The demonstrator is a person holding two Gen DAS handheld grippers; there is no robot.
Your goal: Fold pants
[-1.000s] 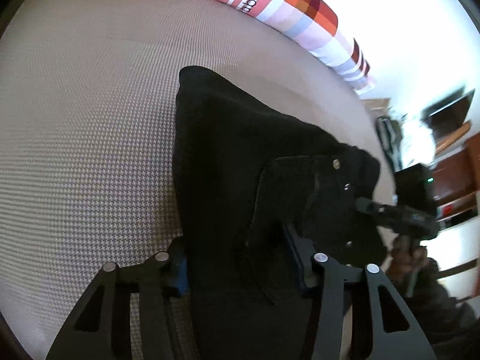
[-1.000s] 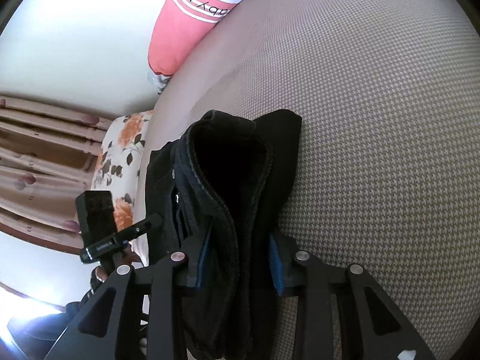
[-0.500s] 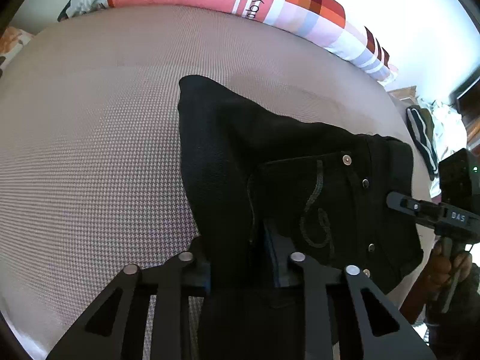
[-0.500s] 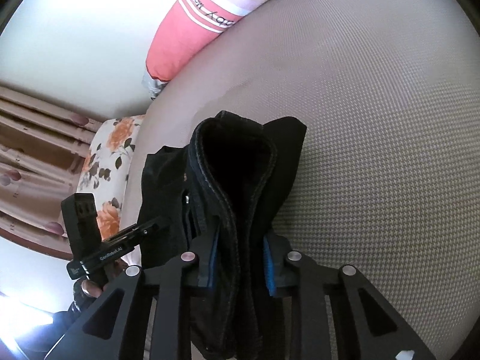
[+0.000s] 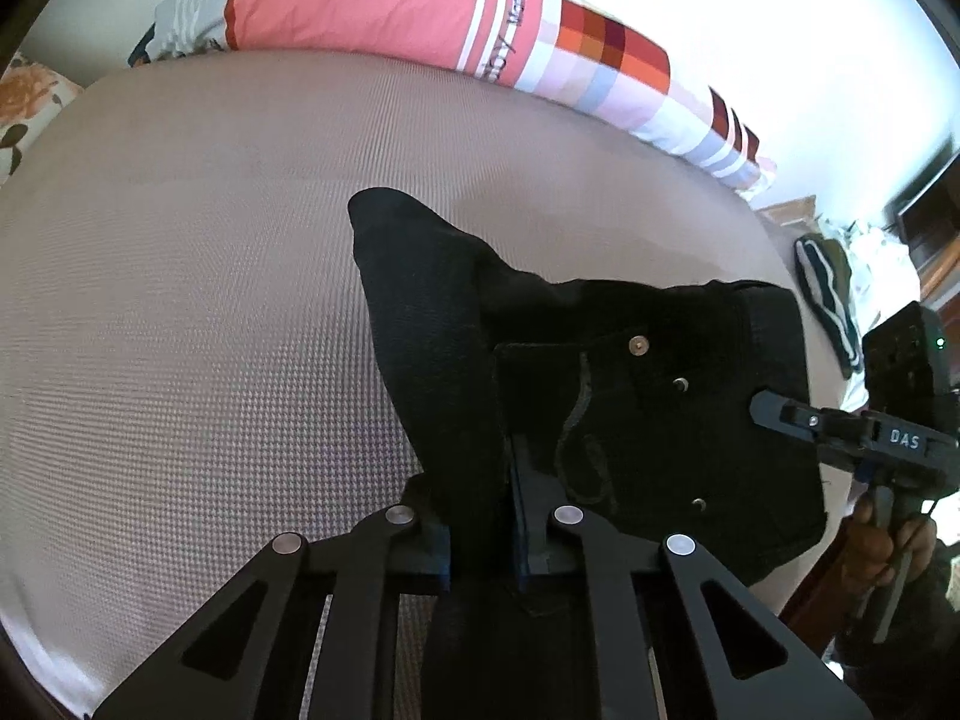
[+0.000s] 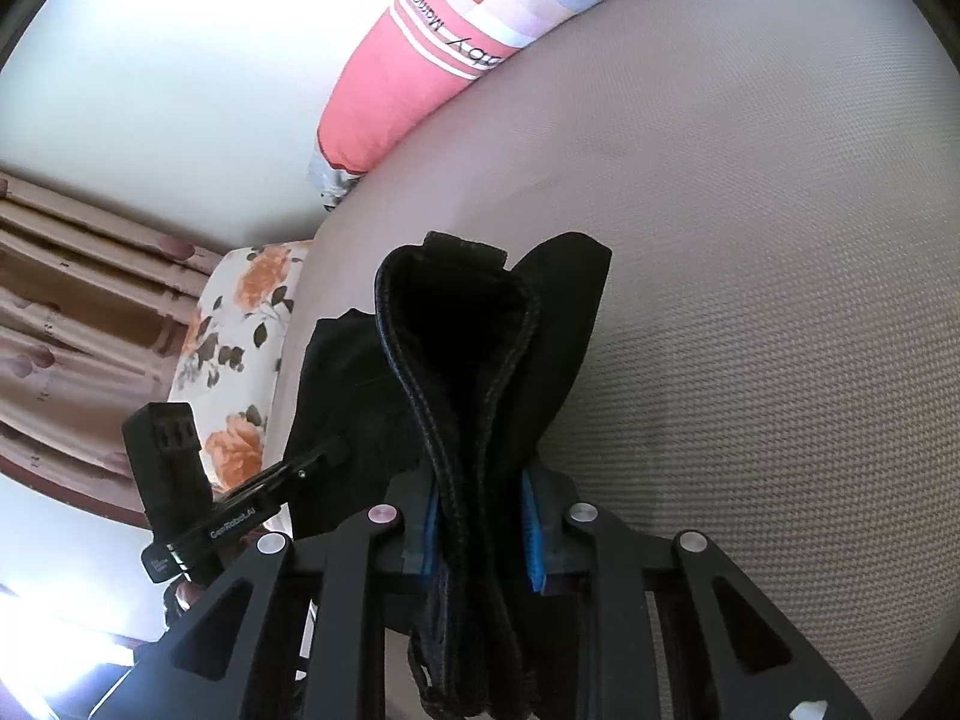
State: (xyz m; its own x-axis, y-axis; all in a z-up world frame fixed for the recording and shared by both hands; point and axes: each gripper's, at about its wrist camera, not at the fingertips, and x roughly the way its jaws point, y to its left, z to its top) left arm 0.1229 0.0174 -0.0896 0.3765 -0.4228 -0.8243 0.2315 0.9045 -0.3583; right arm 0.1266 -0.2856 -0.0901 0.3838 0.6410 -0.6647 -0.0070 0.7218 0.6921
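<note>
The black pants (image 5: 606,396) lie bunched and partly folded on the beige bed (image 5: 180,330). A back pocket with rivets faces up in the left wrist view. My left gripper (image 5: 480,534) is shut on a thick fold of the pants near their lower edge. My right gripper (image 6: 480,528) is shut on the stitched waistband of the pants (image 6: 468,372), which loops upward between its blue pads. Each gripper shows in the other's view, the right one (image 5: 852,432) at the pants' right edge, the left one (image 6: 240,516) at their left edge.
A long pink and checked bolster pillow (image 5: 420,18) lies along the bed's far edge by the white wall. A floral pillow (image 6: 234,354) and brown curtains (image 6: 66,312) are at the left. Dark clothing (image 5: 828,306) and wooden furniture stand beyond the bed's right side.
Both grippers have closed tighter on the pants and drawn back toward the near edge. The pocket side has swung flatter and more of the bolster pillow is in view.
</note>
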